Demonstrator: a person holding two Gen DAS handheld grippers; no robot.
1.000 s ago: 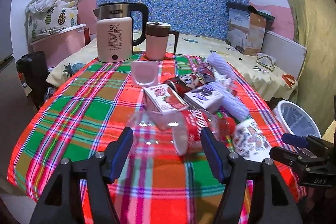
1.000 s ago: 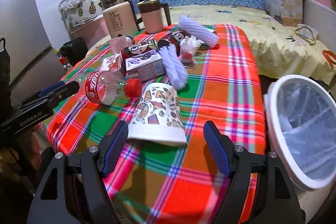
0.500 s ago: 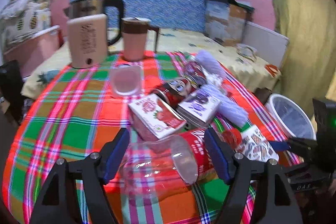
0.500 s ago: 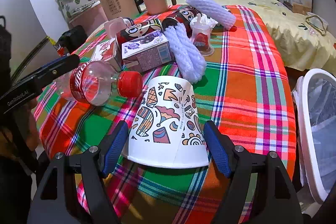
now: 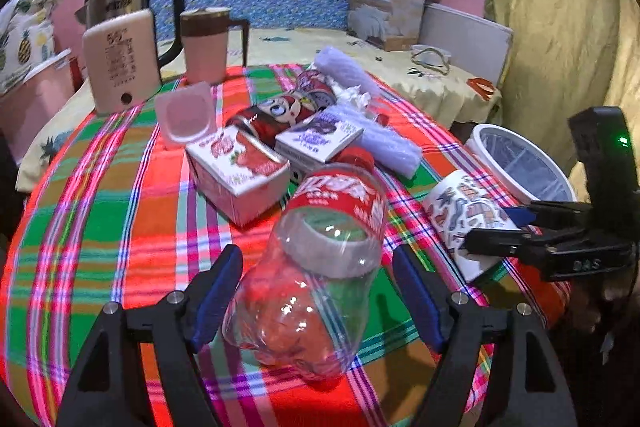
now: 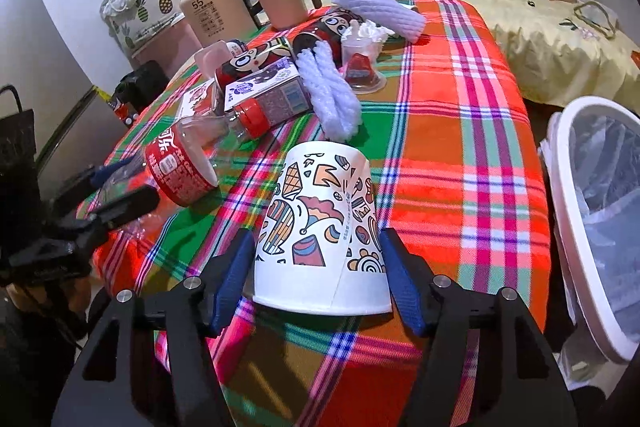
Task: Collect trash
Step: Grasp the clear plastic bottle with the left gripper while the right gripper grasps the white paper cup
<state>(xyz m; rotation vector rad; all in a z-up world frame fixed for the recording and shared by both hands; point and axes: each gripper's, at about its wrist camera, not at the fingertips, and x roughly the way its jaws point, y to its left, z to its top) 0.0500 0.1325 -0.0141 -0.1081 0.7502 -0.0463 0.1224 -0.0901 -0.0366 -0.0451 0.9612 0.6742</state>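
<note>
A clear plastic bottle (image 5: 320,267) with a red label and red cap lies on the plaid tablecloth (image 5: 120,211). My left gripper (image 5: 318,291) is open, its fingers on either side of the bottle's base. The bottle also shows in the right wrist view (image 6: 188,163). A patterned paper cup (image 6: 320,227) lies on its side near the table's front edge. My right gripper (image 6: 318,267) is open around the cup's rim end, pads close to its sides. The cup (image 5: 468,219) and right gripper (image 5: 496,231) show at the right of the left wrist view.
A white bin (image 6: 592,219) with a clear liner stands right of the table. Cartons (image 5: 236,167), cartoon cans (image 5: 280,115), white foam sleeves (image 6: 332,95), a plastic dessert cup (image 6: 360,59), a kettle (image 5: 120,55) and a pink mug (image 5: 204,43) crowd the far side. A bed lies behind.
Both grippers have moved forward. The left one now straddles the bottle's base and the right one straddles the paper cup. Both stay open.
</note>
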